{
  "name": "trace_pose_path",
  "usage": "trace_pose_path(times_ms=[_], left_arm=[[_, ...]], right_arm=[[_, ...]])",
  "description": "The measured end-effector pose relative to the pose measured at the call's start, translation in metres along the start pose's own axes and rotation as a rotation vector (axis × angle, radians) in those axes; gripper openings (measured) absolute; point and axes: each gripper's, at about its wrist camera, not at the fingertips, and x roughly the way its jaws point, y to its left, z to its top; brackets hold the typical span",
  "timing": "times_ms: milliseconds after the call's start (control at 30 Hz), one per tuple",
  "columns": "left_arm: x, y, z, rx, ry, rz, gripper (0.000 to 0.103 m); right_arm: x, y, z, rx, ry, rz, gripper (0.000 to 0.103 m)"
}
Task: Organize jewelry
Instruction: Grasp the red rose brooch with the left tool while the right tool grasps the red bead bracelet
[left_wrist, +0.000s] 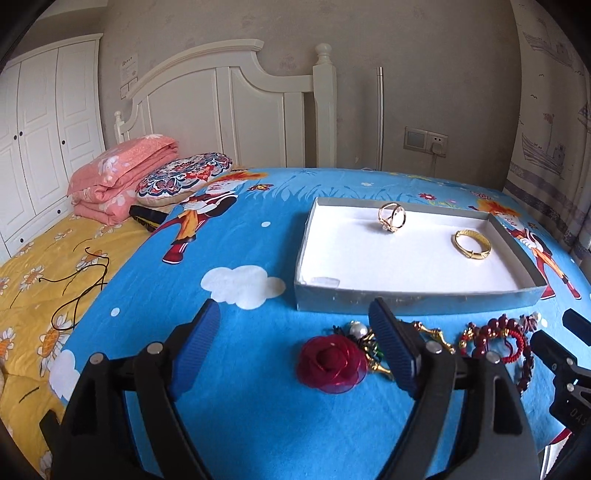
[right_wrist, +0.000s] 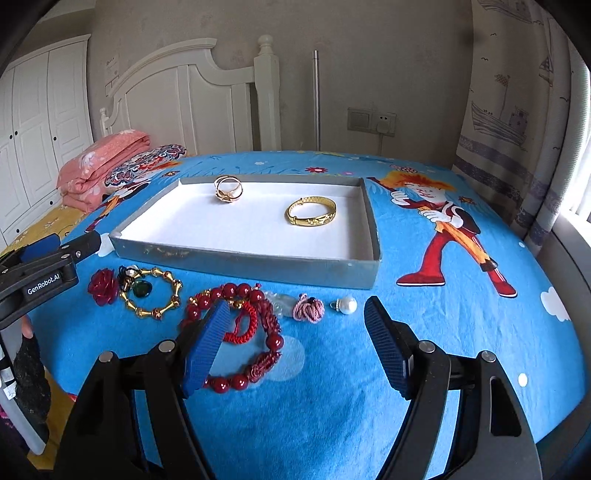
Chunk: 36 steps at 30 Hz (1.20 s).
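Observation:
A grey tray (left_wrist: 413, 297) (right_wrist: 258, 266) with a white floor lies on the blue bedsheet. In it are a gold ring piece (left_wrist: 392, 218) (right_wrist: 229, 189) and a gold bangle (left_wrist: 471, 244) (right_wrist: 311, 211). In front of the tray lie a red rose (left_wrist: 331, 362) (right_wrist: 102, 285), a gold bead bracelet (right_wrist: 155, 295), a red bead bracelet (right_wrist: 236, 332) (left_wrist: 495, 339), a pink knot (right_wrist: 308, 308) and a pearl (right_wrist: 346, 305). My left gripper (left_wrist: 301, 350) is open, empty, over the rose. My right gripper (right_wrist: 295, 343) is open, empty, by the red bracelet.
A folded pink quilt (left_wrist: 118, 177) and a patterned cushion (left_wrist: 184, 177) lie at the bed's head by the white headboard (left_wrist: 229, 103). A black cord (left_wrist: 81, 284) lies on the yellow quilt at left. A curtain (right_wrist: 517, 129) hangs at right.

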Motion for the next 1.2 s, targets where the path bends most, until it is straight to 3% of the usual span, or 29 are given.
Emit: trace_pose_path(times_ms=[133, 233, 967, 1033, 1200], left_arm=[[-0.001, 0.003, -0.019, 0.005, 0.004, 0.005, 0.08], [0.0, 0.005, -0.026, 0.003, 0.006, 0.002, 0.08], [0.011, 0.008, -0.033, 0.005, 0.034, -0.03, 0.08], [0.013, 0.008, -0.033, 0.006, 0.038, -0.032, 0.08], [0.011, 0.008, -0.032, -0.002, 0.039, -0.04, 0.08]], right_arm=[[0.002, 0.001, -0.012, -0.012, 0.02, 0.011, 0.05], [0.005, 0.0, -0.013, -0.014, 0.031, 0.007, 0.043], [0.035, 0.015, 0.003, -0.063, 0.105, 0.017, 0.034], [0.033, 0.019, 0.001, -0.089, 0.089, 0.027, 0.014], [0.026, 0.022, -0.002, -0.093, 0.048, 0.018, 0.013]])
